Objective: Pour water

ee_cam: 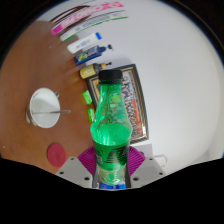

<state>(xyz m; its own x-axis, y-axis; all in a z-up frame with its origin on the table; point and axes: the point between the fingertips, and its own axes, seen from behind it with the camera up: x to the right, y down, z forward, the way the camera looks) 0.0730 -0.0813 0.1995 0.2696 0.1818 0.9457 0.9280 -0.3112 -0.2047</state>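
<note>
My workspace reads as a desk in an office or study. Brown wooden tabletop [35,65] against a white wall [175,60]. Beyond my fingers: a printed booklet [135,100] lying flat, and further off a row of pens and markers [88,45].

You see a brown wooden table [40,70] beside a white surface [175,60]. A framed picture [135,100] lies flat, with markers [88,50] and packets [90,15] beyond it.
</note>
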